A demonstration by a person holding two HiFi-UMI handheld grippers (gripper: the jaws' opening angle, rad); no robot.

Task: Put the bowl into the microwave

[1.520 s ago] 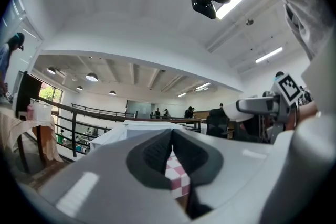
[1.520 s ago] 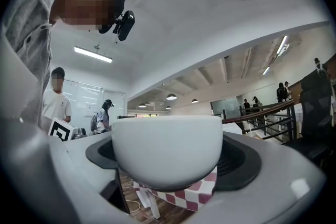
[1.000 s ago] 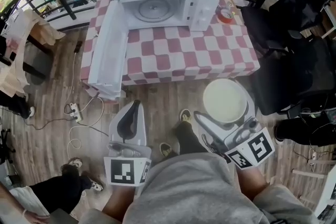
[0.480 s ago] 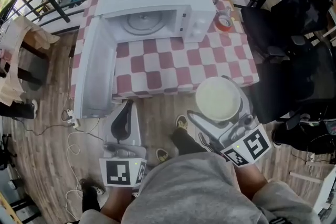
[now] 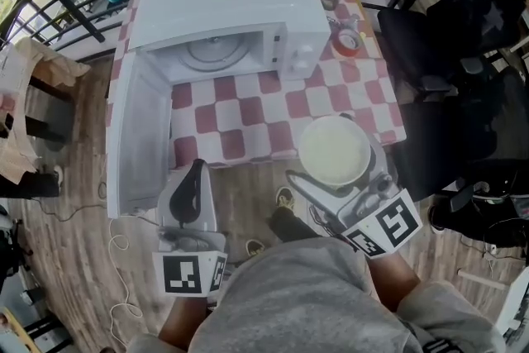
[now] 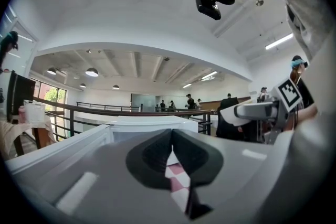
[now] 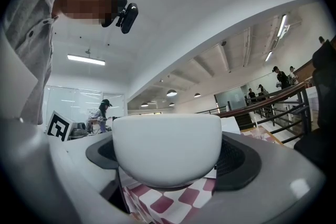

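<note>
Red-checked cloth (image 5: 273,107) covers the table. The microwave (image 5: 223,8) sits at 12 o'clock, its door (image 5: 136,136) open toward 9. The right gripper (image 5: 337,169) pinches the white bowl (image 5: 333,146) over the 5 o'clock edge, and the left gripper (image 5: 192,190) is pressed together, empty. The carry appears underway. Next the bowl should travel toward 11, clearing the sill. A tape roll (image 5: 345,41) at 1 o'clock lies off that path.

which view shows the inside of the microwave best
The head view: it looks down into the open microwave, showing the turntable and swung-out door. The left gripper view catches only its white outside; the right gripper view is mostly blocked by the bowl.
</note>
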